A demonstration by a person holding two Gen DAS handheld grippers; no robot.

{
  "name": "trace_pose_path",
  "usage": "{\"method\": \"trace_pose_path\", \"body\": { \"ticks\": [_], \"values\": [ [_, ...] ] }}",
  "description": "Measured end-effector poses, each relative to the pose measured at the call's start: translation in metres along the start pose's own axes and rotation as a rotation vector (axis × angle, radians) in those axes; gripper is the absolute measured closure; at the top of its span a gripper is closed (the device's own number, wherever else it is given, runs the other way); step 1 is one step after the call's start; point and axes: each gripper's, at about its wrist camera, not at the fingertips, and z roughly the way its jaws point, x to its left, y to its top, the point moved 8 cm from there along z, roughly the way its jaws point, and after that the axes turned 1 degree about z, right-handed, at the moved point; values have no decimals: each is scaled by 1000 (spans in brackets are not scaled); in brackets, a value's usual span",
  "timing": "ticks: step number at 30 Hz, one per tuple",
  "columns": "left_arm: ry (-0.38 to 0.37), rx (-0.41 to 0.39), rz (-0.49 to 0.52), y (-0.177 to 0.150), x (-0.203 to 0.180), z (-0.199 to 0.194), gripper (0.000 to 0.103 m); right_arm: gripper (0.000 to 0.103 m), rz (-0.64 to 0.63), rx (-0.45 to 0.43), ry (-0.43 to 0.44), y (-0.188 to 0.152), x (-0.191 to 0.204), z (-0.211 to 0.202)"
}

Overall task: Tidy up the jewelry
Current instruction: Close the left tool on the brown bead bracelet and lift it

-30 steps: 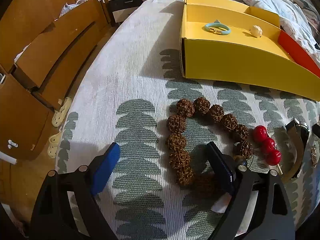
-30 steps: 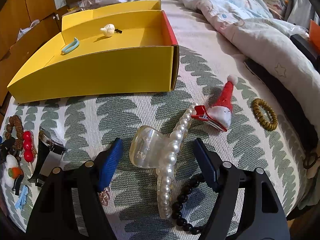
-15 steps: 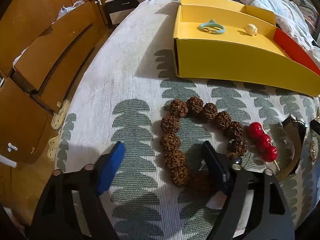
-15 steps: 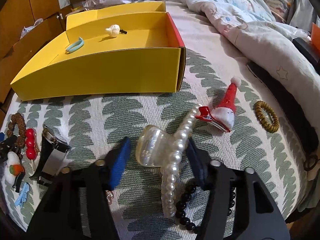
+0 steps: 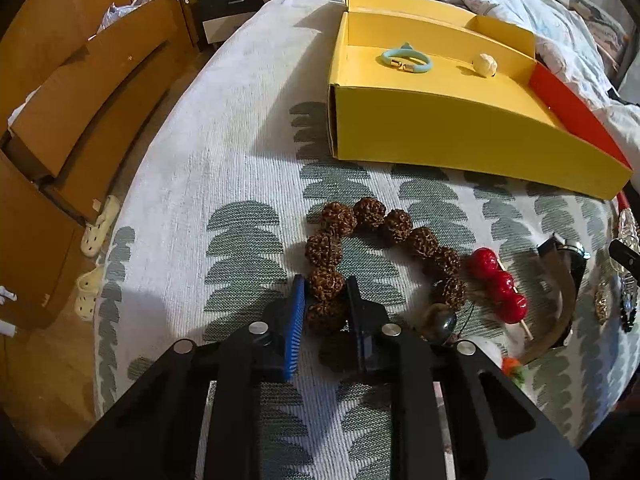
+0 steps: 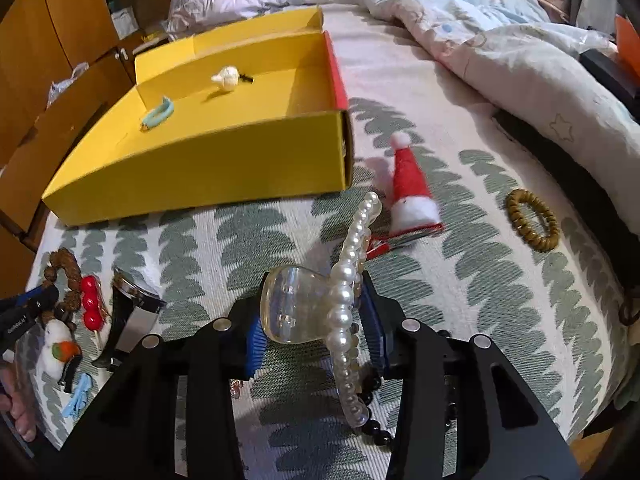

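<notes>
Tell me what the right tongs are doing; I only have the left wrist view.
Observer: The right tongs are closing, with a pearl hair claw between them.
Operator: Anything else loose on that side?
Observer: A Santa hat clip lies just right of the yellow box.
Operator: More?
Observer: An olive coil hair tie lies apart, further right.

It was a home bedroom: a bed (image 5: 224, 160) under a leaf-patterned cover, a rumpled quilt (image 6: 500, 40) heaped at its far side, wooden wardrobe doors (image 5: 80, 92) alongside, a small nightstand (image 5: 228, 8), and pale slippers (image 5: 96, 232) on the floor.
</notes>
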Motion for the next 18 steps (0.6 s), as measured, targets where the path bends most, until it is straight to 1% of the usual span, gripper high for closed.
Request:
{"method": "trace_pose_path", "body": {
  "ticks": [5, 8, 13, 18],
  "values": [
    [-26, -23, -16, 3, 2, -11, 82, 63, 24, -37, 32, 7, -2, -17],
    [-38, -58, -18, 7, 1, -24, 82, 63, 38, -80, 65, 15, -3, -35],
    [-81, -120, -12, 15, -4, -47, 82, 63, 43, -135, 98, 24, -1, -58],
    [-107, -179, 8, 24, -13, -68, 82, 63, 29, -160, 116, 29, 8, -68]
  ]
}}
